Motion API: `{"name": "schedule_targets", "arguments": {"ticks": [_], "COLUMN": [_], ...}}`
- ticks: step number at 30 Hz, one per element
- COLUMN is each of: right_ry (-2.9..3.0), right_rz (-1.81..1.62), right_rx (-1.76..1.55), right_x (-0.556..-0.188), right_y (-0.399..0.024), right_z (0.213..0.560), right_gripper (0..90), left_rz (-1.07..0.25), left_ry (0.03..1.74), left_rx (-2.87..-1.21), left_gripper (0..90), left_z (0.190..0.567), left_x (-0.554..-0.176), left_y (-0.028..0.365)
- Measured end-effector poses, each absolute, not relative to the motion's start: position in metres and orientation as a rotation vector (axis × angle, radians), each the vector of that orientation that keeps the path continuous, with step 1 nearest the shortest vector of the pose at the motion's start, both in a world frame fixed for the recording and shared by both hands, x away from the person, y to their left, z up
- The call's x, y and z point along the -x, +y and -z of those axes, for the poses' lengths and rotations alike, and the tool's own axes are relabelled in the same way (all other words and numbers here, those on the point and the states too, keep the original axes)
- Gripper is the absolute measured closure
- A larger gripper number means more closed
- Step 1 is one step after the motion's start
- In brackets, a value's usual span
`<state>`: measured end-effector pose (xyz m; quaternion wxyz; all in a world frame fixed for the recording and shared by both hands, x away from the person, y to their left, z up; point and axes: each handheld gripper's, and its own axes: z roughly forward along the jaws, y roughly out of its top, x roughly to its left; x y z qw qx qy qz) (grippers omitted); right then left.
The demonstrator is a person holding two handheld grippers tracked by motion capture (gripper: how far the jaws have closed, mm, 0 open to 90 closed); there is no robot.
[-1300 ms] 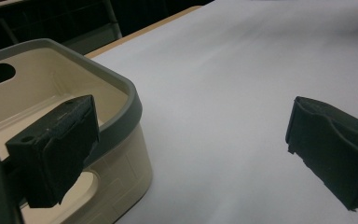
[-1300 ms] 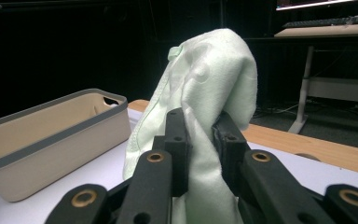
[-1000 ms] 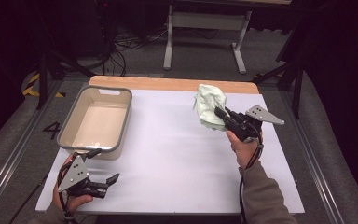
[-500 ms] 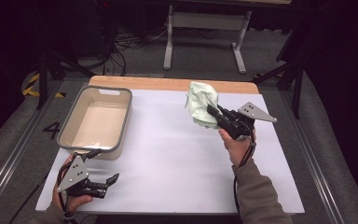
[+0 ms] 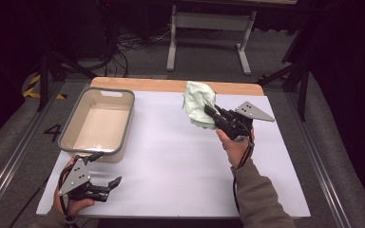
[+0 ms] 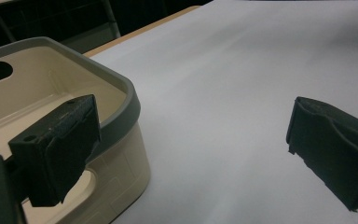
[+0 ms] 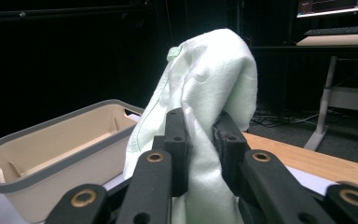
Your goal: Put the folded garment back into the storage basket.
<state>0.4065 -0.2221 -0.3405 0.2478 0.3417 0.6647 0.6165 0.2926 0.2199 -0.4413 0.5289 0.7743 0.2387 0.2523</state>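
Green cloth, pinched in right gripper jaws, perhaps lifted, has moved leftward; left gripper jaws wide, empty.

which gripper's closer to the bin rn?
Left. The left gripper sits open at the bin's near corner, one of its fingers beside the rim. The right gripper is across the table, shut on the green cloth.

The cloth is soft, matt, pale green fleece with a stitched hem. The tub is smooth beige plastic, faintly glossy, with a grey rim. The table wears a matt white sheet; bare wood edges it. Black pads look rubbery and scuffed.
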Motion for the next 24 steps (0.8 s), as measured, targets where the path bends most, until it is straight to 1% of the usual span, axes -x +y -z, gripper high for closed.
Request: {"name": "schedule_targets", "arguments": {"ticks": [24], "right_ry": [1.883], "right_rz": [-1.724], "right_rx": [-0.864], "right_x": [-0.418], "right_y": [-0.165], "right_z": [0.338], "right_gripper": [79.1], "left_rz": [-0.602], "left_ry": [0.569], "left_rx": [-1.842], "left_gripper": [3.8], "left_z": [0.440], "left_x": [-0.291], "left_y": [0.223]}}
